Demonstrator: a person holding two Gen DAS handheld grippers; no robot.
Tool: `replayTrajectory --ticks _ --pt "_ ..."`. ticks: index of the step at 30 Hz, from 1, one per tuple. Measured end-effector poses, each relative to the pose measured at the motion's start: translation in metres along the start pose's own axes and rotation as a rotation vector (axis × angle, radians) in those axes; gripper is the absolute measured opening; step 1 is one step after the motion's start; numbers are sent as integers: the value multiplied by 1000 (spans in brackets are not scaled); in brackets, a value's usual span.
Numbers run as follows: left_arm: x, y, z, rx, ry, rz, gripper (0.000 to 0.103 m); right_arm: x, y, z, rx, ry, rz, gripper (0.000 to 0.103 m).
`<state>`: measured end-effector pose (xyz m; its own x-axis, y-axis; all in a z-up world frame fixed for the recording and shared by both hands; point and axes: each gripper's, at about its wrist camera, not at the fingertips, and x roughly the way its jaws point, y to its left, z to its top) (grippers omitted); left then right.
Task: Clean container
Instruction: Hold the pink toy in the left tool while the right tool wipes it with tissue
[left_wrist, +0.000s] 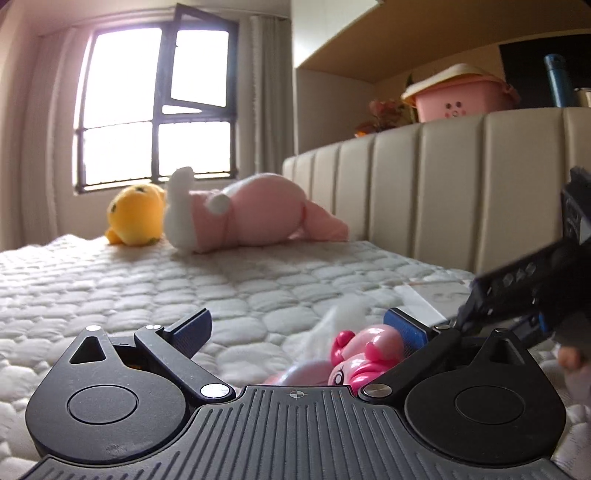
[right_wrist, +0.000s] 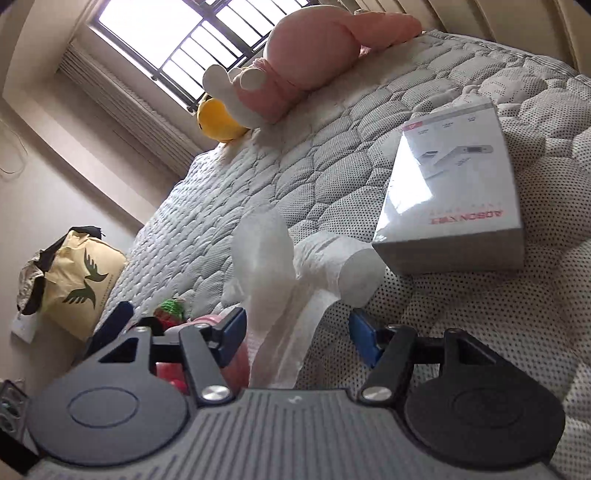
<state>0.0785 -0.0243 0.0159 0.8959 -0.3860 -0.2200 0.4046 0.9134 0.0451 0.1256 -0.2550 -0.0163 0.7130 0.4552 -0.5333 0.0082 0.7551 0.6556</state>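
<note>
Left gripper (left_wrist: 299, 332) spread wide, nothing clamped; pink container (left_wrist: 354, 360) lies near, right of centre, beside its right finger. Right gripper (right_wrist: 295, 328) also parted, white tissue (right_wrist: 280, 273) loose between, draped farther onto mattress (right_wrist: 369, 122).

Count on the bed: two plush toys at 11 o'clock, one pink plush (left_wrist: 255, 214) and one yellow plush (left_wrist: 135, 216). One glossy pink pig figure (left_wrist: 364, 356) at 6 o'clock. One white tissue (right_wrist: 280, 266). One grey box (right_wrist: 452, 184) at 2 o'clock. One pink bin (left_wrist: 461, 98) behind the headboard. One tan bag (right_wrist: 79, 284) at 9 o'clock.
</note>
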Motion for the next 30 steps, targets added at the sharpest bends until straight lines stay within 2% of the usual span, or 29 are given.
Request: replayTrajectory --ticks 4,6,7,8,10,12,14,15,19,21,23,24,25,28,30 --pt "11 22 12 -68 16 35 103 27 0 9 -19 -25 -19 68" --pt "18 34 17 -111 22 37 103 38 4 13 -45 -30 -27 64" --pt "21 41 19 -137 23 35 103 42 5 15 -60 -28 -33 49" --pt "25 49 20 -173 24 36 103 45 6 17 -75 -25 -39 26" --pt "26 62 20 -255 24 21 103 39 9 20 -95 -22 -44 8" --pt "16 75 16 -362 16 -8 103 24 14 21 -109 -48 -17 8" --pt "-1 76 10 -402 -3 -58 103 6 26 26 -125 -82 19 8" --pt "-10 74 6 -406 -14 -80 103 -4 35 29 -137 -102 53 8" --pt "-30 38 -11 -229 -25 -110 103 -46 78 41 -192 -172 212 8" --pt "-25 21 -15 -131 -7 -105 103 -57 98 41 -206 -159 329 8" --pt "-17 16 -16 -103 15 -125 103 -60 114 38 -232 -127 398 7" --pt "-14 16 -16 -105 17 -130 103 -58 121 34 -258 -115 396 7" --pt "-12 17 -16 -110 18 -127 103 -54 126 29 -305 -114 334 7" --pt "-8 23 -22 -142 43 -109 103 -33 130 10 -450 -109 80 8" --pt "-7 27 -23 -159 47 -103 103 -24 119 1 -438 -67 44 8"
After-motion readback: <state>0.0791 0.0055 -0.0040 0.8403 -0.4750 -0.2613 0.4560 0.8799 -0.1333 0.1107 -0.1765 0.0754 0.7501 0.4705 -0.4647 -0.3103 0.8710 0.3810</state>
